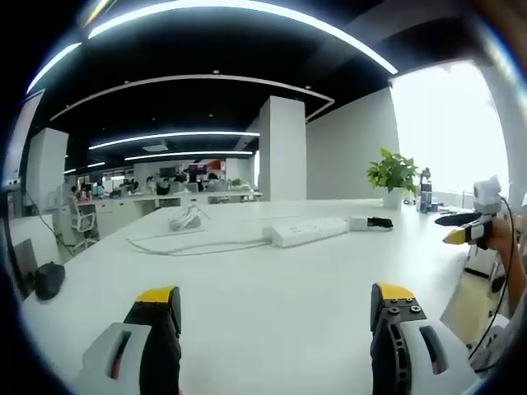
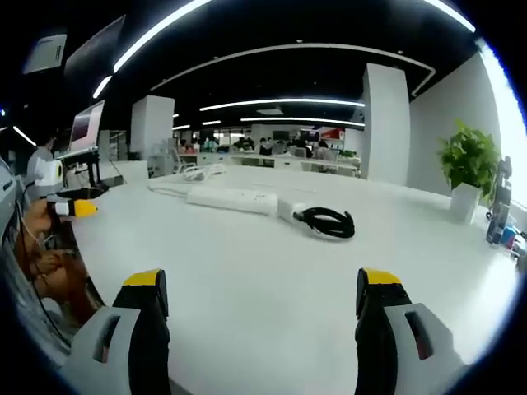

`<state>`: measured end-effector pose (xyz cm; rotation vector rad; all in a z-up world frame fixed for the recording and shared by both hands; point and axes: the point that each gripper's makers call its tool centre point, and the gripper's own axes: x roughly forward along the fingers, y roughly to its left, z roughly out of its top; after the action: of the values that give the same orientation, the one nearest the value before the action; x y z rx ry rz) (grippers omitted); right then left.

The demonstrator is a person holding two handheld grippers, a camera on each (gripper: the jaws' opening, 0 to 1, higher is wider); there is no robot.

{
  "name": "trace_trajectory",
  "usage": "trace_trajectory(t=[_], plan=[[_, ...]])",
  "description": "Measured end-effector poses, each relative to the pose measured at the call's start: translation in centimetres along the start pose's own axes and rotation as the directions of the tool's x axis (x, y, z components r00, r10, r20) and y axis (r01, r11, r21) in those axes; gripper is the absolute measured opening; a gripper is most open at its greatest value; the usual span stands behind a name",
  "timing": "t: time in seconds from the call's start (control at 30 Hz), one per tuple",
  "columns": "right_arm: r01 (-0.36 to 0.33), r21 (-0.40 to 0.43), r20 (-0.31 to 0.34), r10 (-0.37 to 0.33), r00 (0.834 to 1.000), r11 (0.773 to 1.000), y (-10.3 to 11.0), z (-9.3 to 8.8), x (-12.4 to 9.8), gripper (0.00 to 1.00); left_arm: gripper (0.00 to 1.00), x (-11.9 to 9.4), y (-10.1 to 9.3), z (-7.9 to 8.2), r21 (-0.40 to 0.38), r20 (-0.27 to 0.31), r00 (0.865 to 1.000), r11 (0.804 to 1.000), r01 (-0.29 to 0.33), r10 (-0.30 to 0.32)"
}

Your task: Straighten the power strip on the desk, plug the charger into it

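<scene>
On the white desk (image 2: 247, 296), well beyond both grippers, lay the power strip (image 2: 230, 198), a long white bar with its cord (image 1: 177, 243) trailing off one end toward a loose bundle. At the strip's other end, just beside it, sat the charger (image 2: 287, 209), a small white block with its black cable (image 2: 328, 222) coiled in a loop next to it. A potted plant (image 2: 467, 169) stood farther from the strip, toward the bright window.

The left gripper (image 1: 276, 313) hovered above the desk short of the strip, jaws spread wide with nothing between them. The right gripper (image 2: 262, 300) was likewise held short of the strip, jaws wide apart and empty.

The strip looked rigid and light, its smooth plastic likely to slide on the slick desktop, so pinching across its narrow width near the middle seemed best for turning it. The charger seemed small, hard and light; gripping its body on the flat sides, clear of the floppy cable, would probably give the firmest hold.
</scene>
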<state>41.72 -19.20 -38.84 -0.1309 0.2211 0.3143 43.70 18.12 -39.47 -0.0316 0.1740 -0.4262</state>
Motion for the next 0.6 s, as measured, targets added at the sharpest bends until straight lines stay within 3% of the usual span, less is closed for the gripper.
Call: trace_trajectory(t=[0.07,0.33,0.6], plan=[[-0.012,-0.002,0.010,0.012,1.000,1.000,0.0,0.1,0.2,0.95,0.96,0.3,-0.6,-0.2,0.013,-0.022,0.999,1.000,0.028,-0.028],[-0.056,-0.013,0.012,0.056,0.998,0.998,0.2,0.1,1.5,0.95,0.95,1.0,-1.4,-0.3,0.074,-0.033,0.998,0.996,0.047,-0.045],[-0.084,0.018,0.046,0.083,0.995,0.996,0.2,1.1,2.7,0.91,0.94,2.4,-2.2,0.6,0.045,-0.001,0.998,0.997,0.067,-0.067]])
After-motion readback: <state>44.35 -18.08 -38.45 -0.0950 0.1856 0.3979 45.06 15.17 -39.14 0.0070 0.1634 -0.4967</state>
